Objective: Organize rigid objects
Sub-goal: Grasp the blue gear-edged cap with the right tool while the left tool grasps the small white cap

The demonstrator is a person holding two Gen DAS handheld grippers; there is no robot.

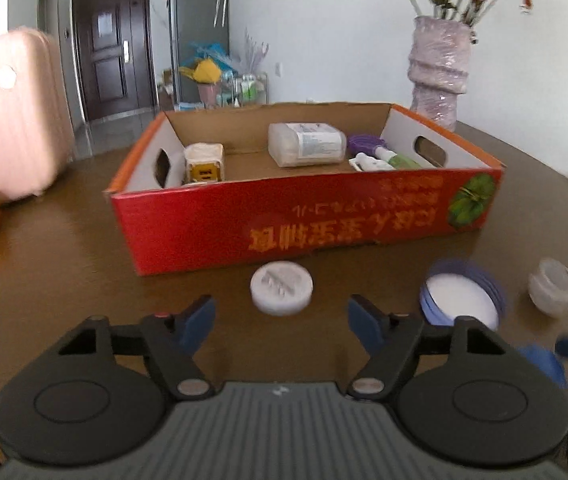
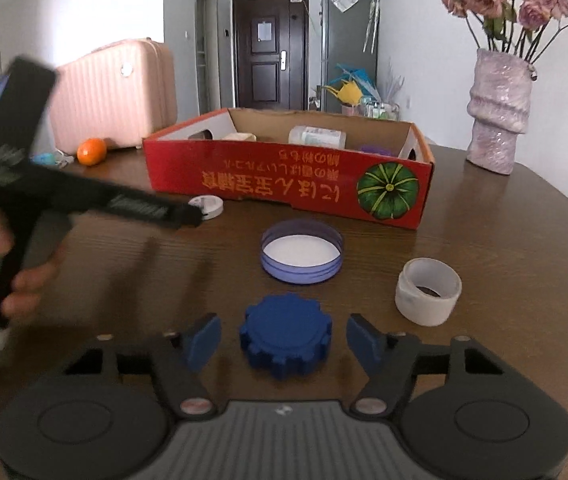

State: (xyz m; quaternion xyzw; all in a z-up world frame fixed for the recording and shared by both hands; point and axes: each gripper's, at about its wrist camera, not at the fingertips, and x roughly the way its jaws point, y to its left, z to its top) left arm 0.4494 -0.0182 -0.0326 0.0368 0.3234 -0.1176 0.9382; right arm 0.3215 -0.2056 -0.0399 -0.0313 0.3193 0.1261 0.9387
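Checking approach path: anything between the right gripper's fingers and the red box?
Right wrist view: the dark blue ridged cap sits between the right gripper's open fingers; beyond it the upturned purple lid, then bare table up to the red box.

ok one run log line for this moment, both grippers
left gripper: open, white round cap just ahead | right gripper: open, blue knob lid between pads, not touching | red box: partly filled

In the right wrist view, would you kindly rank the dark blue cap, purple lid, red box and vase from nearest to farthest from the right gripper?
1. Dark blue cap, between the right gripper fingers.
2. Purple lid, just beyond.
3. Red box, behind the lid.
4. Vase, far right.
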